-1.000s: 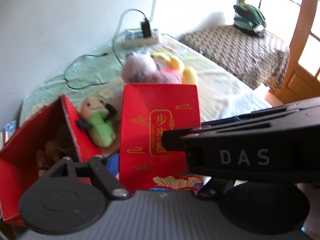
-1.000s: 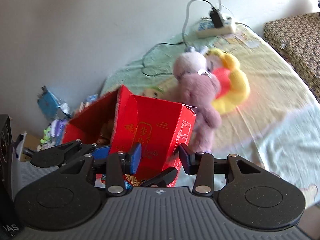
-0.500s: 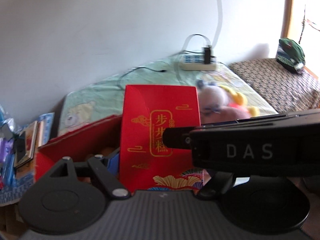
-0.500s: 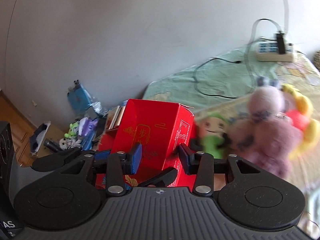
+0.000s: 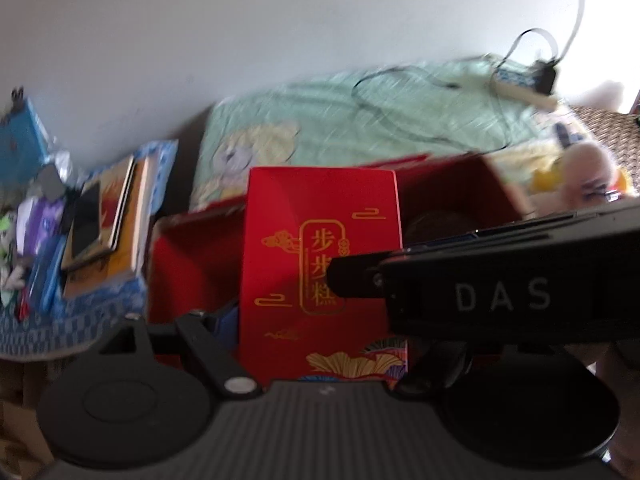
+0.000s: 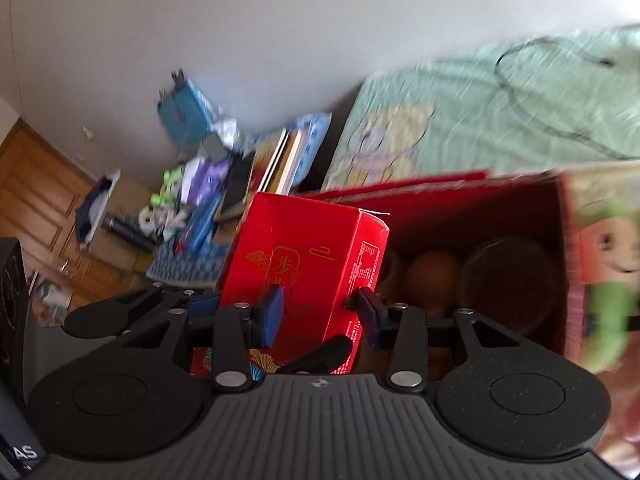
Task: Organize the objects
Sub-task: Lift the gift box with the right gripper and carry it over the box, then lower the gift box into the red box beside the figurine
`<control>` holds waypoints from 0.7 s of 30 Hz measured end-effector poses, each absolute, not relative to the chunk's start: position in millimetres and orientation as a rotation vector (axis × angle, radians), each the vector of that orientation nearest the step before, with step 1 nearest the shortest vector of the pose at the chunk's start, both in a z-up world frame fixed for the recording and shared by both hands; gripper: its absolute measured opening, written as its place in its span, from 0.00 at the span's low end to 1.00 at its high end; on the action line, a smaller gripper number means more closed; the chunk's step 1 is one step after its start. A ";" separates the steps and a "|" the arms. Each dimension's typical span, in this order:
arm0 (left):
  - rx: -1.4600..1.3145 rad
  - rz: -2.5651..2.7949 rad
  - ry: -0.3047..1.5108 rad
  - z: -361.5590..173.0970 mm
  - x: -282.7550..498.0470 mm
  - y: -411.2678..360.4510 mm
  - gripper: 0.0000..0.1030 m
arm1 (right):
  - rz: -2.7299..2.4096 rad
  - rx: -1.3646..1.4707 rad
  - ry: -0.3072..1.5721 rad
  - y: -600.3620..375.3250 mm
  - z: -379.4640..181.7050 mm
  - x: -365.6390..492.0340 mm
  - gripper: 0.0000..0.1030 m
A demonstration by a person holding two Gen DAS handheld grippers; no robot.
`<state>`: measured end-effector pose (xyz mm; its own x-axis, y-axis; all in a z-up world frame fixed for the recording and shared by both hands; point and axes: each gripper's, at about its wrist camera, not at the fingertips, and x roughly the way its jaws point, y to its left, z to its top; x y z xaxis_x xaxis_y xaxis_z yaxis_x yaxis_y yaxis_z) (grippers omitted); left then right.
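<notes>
The red gift carton (image 6: 304,268), gold characters on its face, is standing upright right in front of both cameras, at the near end of the bigger open red box (image 6: 480,248) that is already holding some brown rounded items (image 6: 434,272). The right tool (image 6: 320,312) is gaping around the carton's lower part, blue pads either side with a sliver of daylight showing, so it is not clamping yet as far as I can judge. The left tool (image 5: 320,320) is sitting low at the carton's front with one blue pad peeking out at the left edge; whether it is pinching the carton I cannot tell. To do this step well, I'd say the pads should be closing squarely on the carton's flat side walls, low and level, so the thin card isn't buckling or tipping. Around it, a green-bodied plush doll (image 6: 608,280) is pressing against the big box's far wall, a stack of books (image 5: 108,228) and clutter is crowding the left side, and a black cable (image 5: 420,92) is trailing across the green bedsheet (image 5: 320,120) behind.
</notes>
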<state>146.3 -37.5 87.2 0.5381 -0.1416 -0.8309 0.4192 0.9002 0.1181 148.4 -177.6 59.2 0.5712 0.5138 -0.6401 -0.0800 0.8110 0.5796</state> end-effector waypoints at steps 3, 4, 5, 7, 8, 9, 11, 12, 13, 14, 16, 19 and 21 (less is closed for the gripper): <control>0.326 -0.315 0.984 73.2 159.0 -26.8 0.78 | 0.396 0.531 0.952 -163.9 46.4 165.3 0.43; 0.324 -0.311 0.996 69.6 162.6 -23.6 0.78 | 0.402 0.530 0.969 -160.8 43.1 171.1 0.43; 0.323 -0.308 1.008 65.5 166.6 -20.5 0.78 | 0.408 0.527 0.984 -157.8 40.0 175.8 0.43; 0.323 -0.304 1.030 57.9 173.6 -16.5 0.78 | 0.416 0.528 1.016 -153.6 32.4 183.5 0.43; 0.327 -0.301 1.040 54.1 176.9 -15.0 0.78 | 0.425 0.524 1.034 -151.5 29.1 187.7 0.43; 0.332 -0.298 1.051 50.1 180.2 -13.6 0.78 | 0.431 0.525 1.051 -150.0 25.3 191.1 0.43; 0.340 -0.294 1.069 44.1 182.3 -12.7 0.78 | 0.440 0.540 1.087 -148.4 17.8 197.4 0.43; 0.342 -0.292 1.079 40.7 183.7 -11.6 0.79 | 0.446 0.545 1.107 -147.1 14.0 200.3 0.43; 0.342 -0.291 1.090 37.6 185.6 -10.5 0.79 | 0.449 0.549 1.123 -147.2 10.8 202.9 0.43; 0.341 -0.288 1.102 34.5 186.9 -9.4 0.79 | 0.453 0.554 1.138 -147.2 8.0 205.0 0.43; 0.340 -0.281 1.114 30.2 189.0 -7.8 0.79 | 0.461 0.563 1.158 -146.8 3.5 208.2 0.43; 0.348 -0.286 1.113 28.9 188.9 -8.9 0.80 | 0.451 0.565 1.167 -147.3 -0.1 210.9 0.44; 0.354 -0.283 1.112 27.4 190.1 -10.0 0.81 | 0.448 0.569 1.169 -147.8 -3.3 211.7 0.44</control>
